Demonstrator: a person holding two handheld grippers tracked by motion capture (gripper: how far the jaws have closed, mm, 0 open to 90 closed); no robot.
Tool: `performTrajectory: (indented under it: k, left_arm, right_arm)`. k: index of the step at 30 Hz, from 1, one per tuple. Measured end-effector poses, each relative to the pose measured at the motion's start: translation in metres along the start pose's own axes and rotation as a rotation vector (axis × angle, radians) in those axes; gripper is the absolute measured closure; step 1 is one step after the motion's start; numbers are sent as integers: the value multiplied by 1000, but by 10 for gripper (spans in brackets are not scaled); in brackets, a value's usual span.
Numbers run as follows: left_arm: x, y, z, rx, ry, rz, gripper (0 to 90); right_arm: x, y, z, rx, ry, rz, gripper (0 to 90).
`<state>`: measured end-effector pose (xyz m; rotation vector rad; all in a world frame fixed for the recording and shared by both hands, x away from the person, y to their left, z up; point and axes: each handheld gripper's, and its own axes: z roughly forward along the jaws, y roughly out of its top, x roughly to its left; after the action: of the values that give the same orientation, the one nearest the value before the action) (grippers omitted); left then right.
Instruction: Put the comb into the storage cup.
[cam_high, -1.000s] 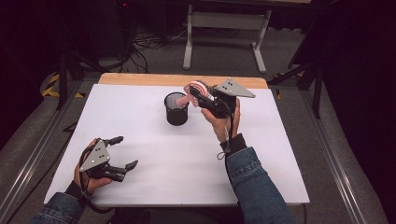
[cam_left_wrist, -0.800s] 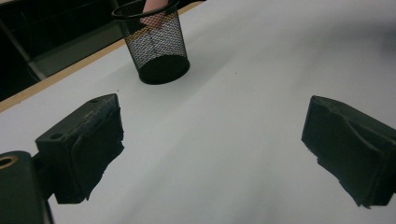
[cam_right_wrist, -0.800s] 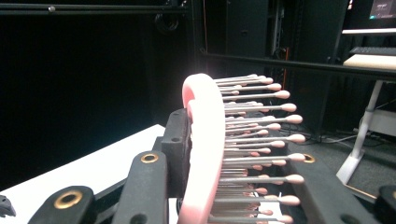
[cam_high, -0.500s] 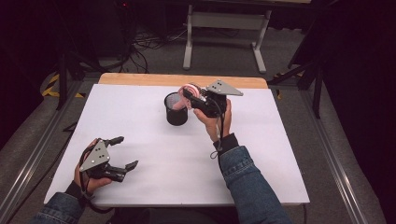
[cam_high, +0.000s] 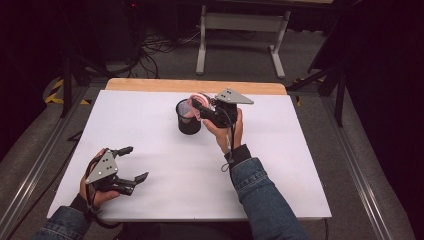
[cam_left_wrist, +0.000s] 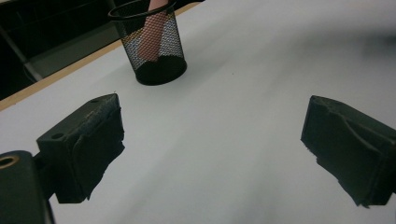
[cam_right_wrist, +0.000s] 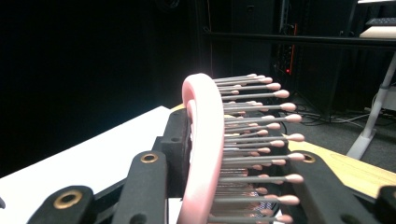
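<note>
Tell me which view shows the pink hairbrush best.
The right gripper view: the hairbrush sits close up between the right gripper's fingers, bristles clear. The high view shows it small, above the mesh cup. The left gripper view shows its handle through the mesh.

A: How many of each thing?
B: One black mesh cup (cam_high: 188, 119), and one pink hairbrush (cam_right_wrist: 205, 140) at that cup's mouth.
A: Grippers?
B: Two grippers.
</note>
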<state>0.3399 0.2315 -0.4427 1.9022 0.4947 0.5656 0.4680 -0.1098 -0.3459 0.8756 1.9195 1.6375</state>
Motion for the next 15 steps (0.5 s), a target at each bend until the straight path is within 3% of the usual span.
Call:
performTrajectory:
  k: [15]
  left_arm:
    - [0, 0, 0, -1, -3, 1, 67]
  right_arm:
    - [-2, -8, 9, 15, -7, 29, 634]
